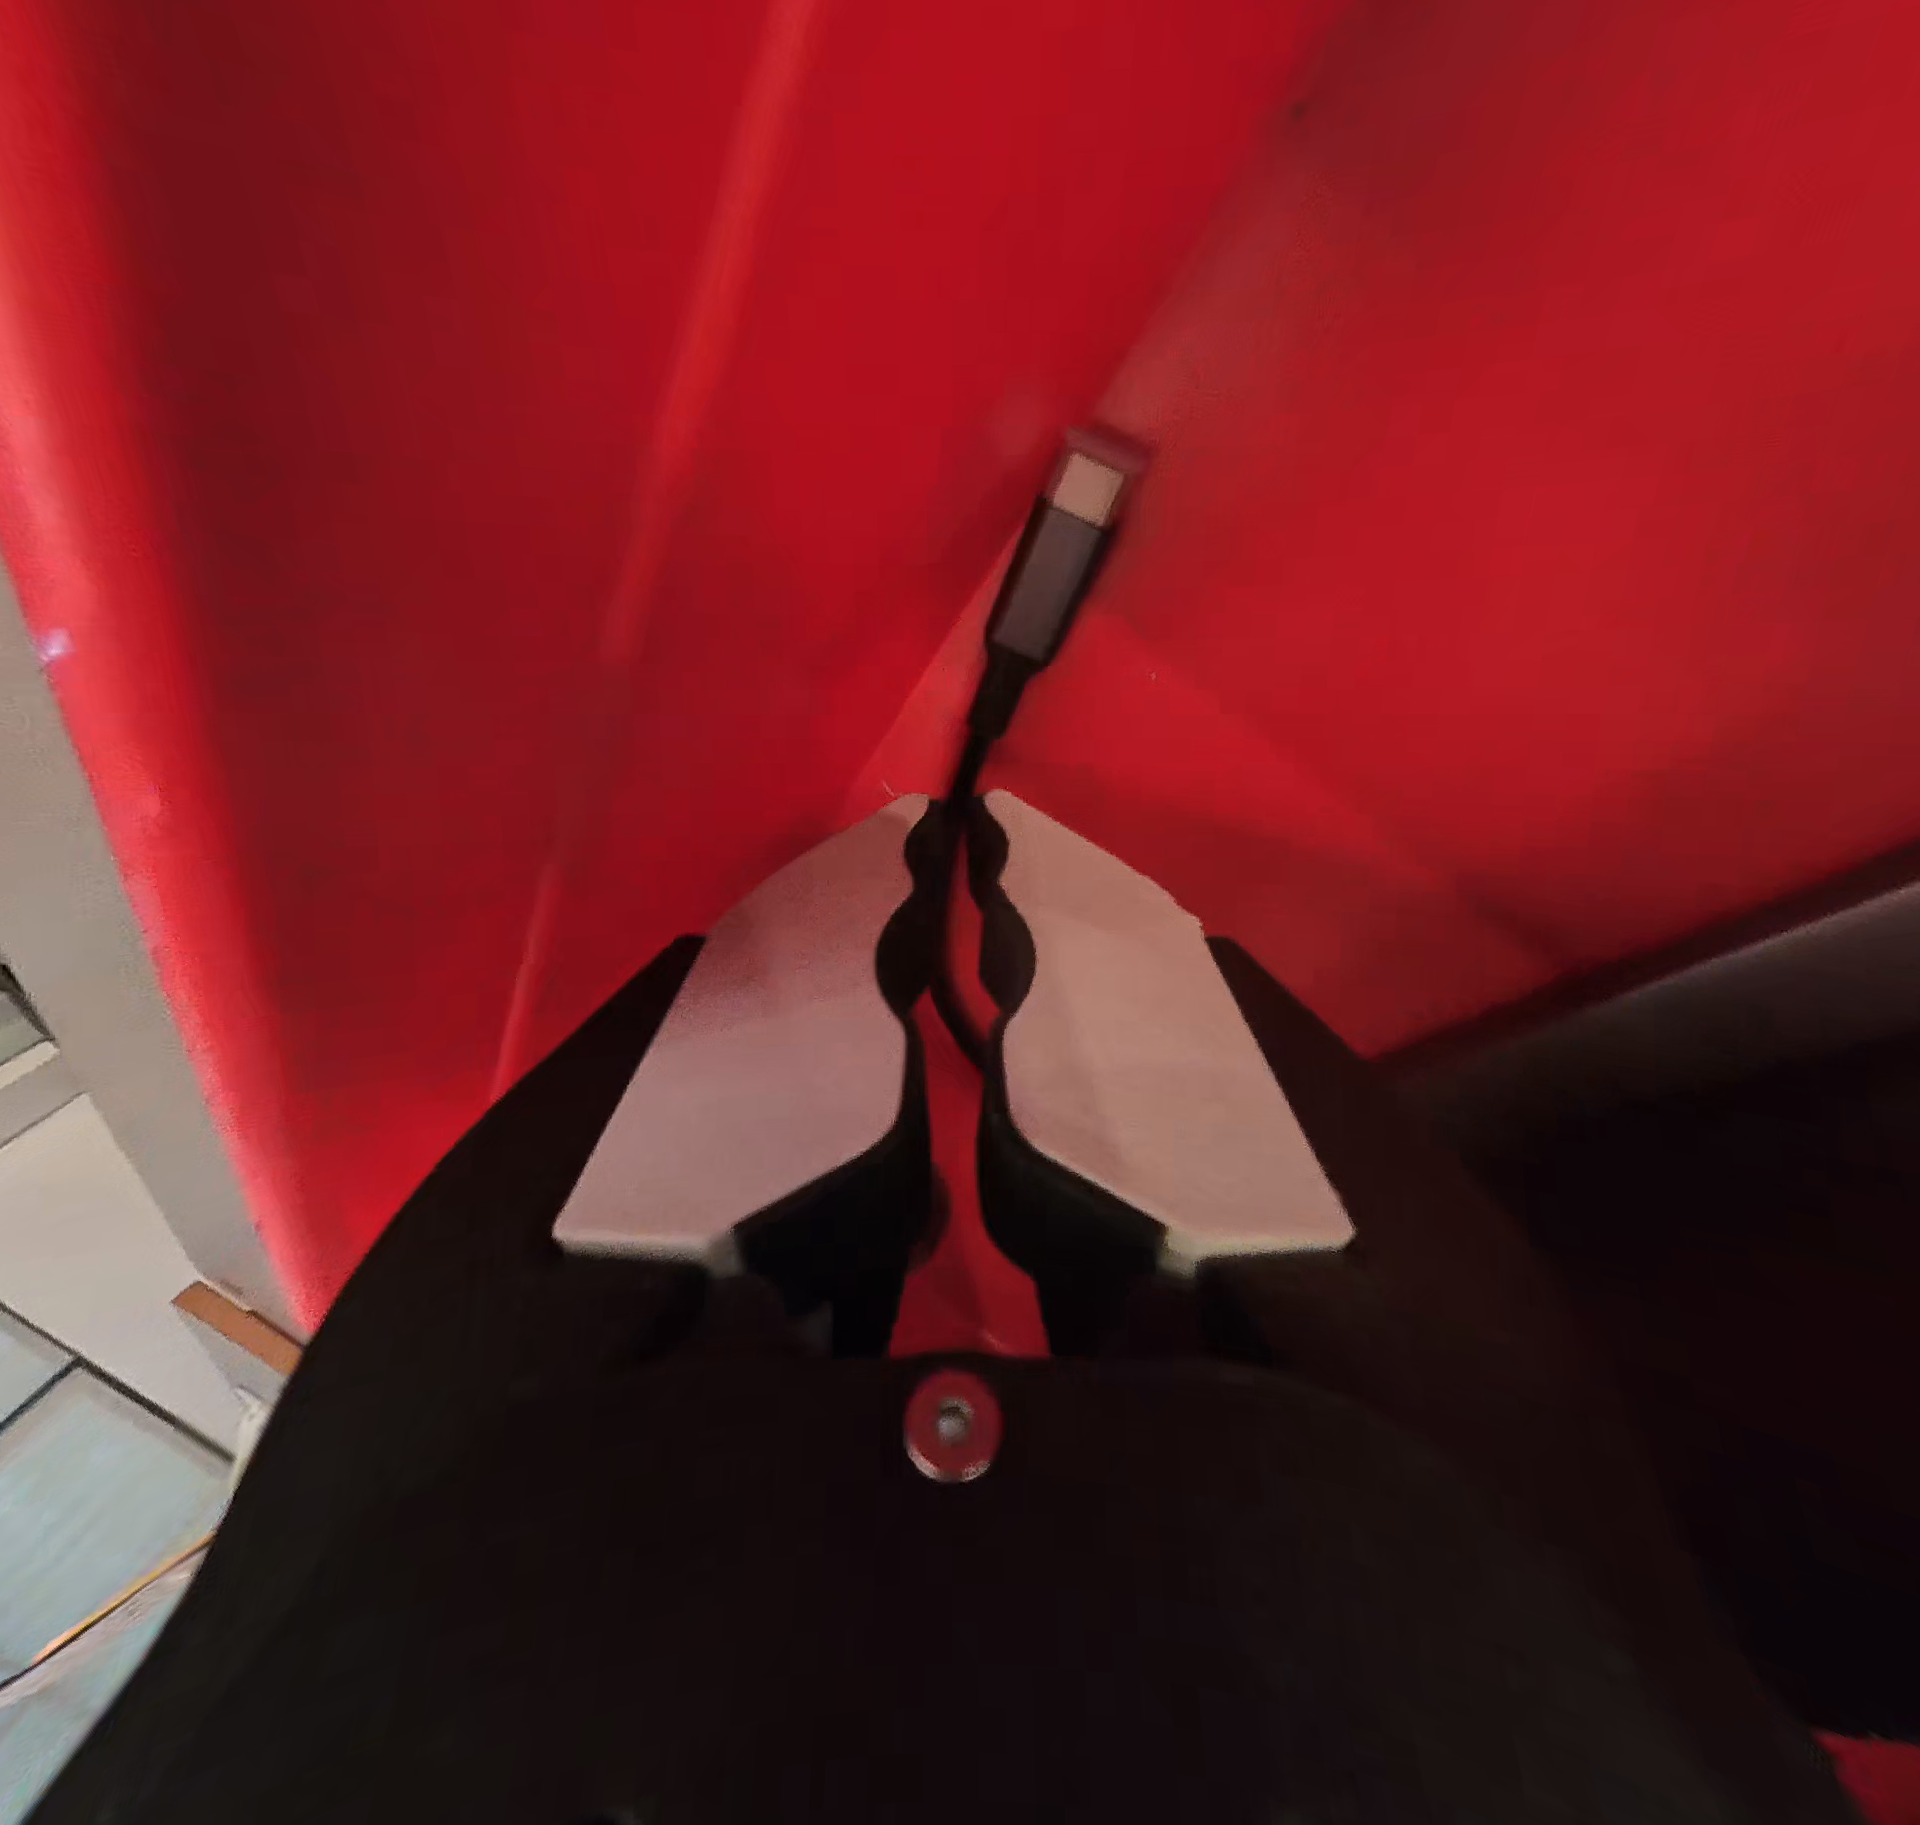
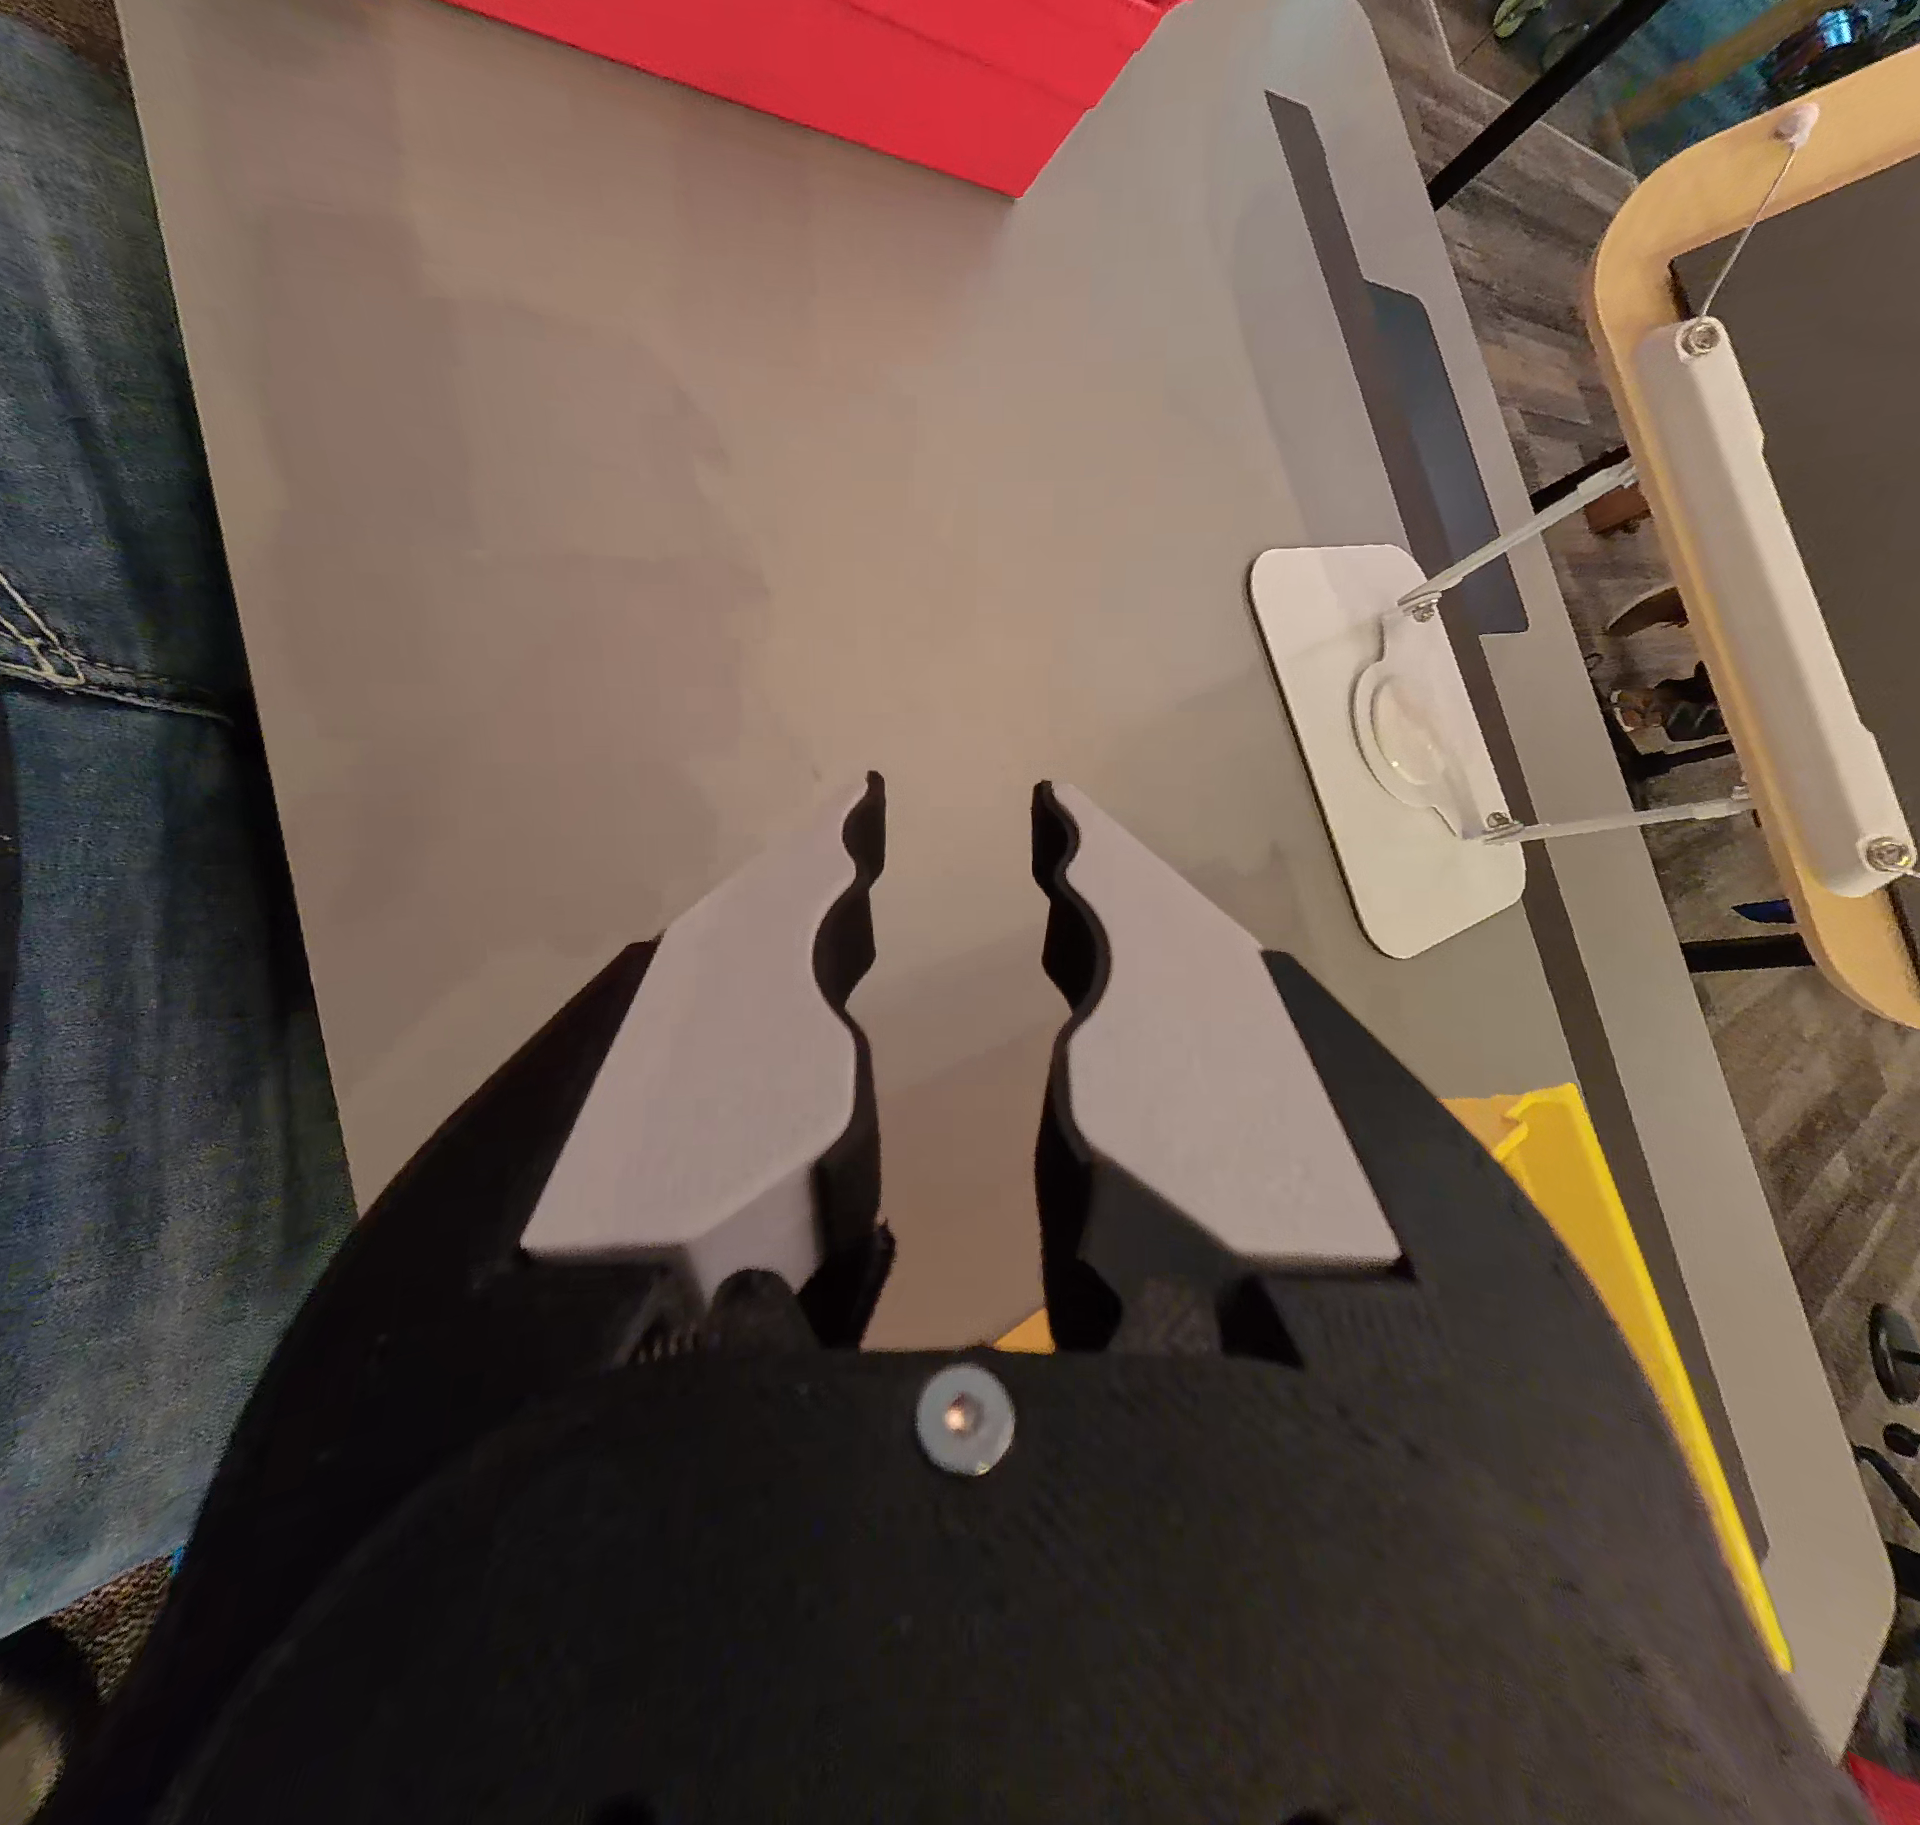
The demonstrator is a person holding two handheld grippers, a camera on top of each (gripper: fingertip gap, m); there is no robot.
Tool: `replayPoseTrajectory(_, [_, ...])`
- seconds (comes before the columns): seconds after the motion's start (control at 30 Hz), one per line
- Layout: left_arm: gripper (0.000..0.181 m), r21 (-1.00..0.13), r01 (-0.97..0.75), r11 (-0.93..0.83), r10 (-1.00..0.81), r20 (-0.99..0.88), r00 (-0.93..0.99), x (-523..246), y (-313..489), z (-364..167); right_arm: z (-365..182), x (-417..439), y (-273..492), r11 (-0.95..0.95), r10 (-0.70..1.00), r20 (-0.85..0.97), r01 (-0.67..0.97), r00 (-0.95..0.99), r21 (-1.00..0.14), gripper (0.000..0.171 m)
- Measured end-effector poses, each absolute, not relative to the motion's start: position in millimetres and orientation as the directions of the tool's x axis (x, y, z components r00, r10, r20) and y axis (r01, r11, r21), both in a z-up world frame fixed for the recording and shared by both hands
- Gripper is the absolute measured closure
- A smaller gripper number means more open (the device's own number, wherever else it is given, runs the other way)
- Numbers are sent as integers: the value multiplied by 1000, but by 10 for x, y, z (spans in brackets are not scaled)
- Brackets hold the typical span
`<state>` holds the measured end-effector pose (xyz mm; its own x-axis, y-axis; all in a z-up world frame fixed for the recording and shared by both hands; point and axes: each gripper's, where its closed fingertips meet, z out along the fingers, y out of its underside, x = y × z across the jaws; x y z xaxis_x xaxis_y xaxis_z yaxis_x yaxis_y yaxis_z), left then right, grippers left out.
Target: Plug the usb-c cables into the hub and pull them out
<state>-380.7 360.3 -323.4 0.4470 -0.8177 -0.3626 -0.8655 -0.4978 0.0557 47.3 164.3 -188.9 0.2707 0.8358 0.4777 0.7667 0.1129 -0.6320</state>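
The left claw [image 1: 961,809] is pinched on the thin black lead of a usb-c cable [image 1: 971,767], with the grey connector [image 1: 1049,570] standing clear of the tips toward one o'clock and its metal tip close to, perhaps touching, the inside wall of the red bin [image 1: 520,373]. The grip sits on the flexible lead and not on the stiff connector body. From there, I judge the chief risk is that the connector will wobble or twist on the way to a port and meet the socket askew, or that the lead will slide through the pads under a push. The plug could also catch the bin's wall or corner fold on the way out.

The right claw [image 2: 956,788] is spread and holds nothing, hovering over the bare grey desk [image 2: 623,425]. The red bin's outer wall [image 2: 748,30] lies at twelve o'clock in this view, a white pad with a clear mount [image 2: 1382,736] at three o'clock and a yellow bin [image 2: 1558,1183] at four o'clock.

The hub shows in neither view, so I cannot tell where the plug must go. With nothing pinning the hub, it may skid when the plug presses in.
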Motion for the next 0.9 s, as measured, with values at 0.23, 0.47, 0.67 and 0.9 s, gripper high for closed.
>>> replayPoseTrajectory(0.23, [179, 91, -884, -458, -846, -351, 402, -3755, 3540, -3212, -1875, 514, 1633, 103, 834, 474, 764, 282, -637, 146])
replayPoseTrajectory(0.47, [181, -104, -891, -443, -770, -465, 437, -3603, 3512, -2684, -1842, 509, 1631, 109, 833, 477, 761, 281, -640, 146])
replayPoseTrajectory(0.67, [181, -327, -867, -375, -648, -577, 498, -3427, 3486, -1818, -1785, 403, 1622, 129, 836, 472, 737, 279, -664, 146])
replayPoseTrajectory(0.9, [181, -301, -867, -397, -709, -499, 498, -3262, 3340, -1891, -1753, 247, 1558, 166, 841, 481, 728, 247, -665, 146])
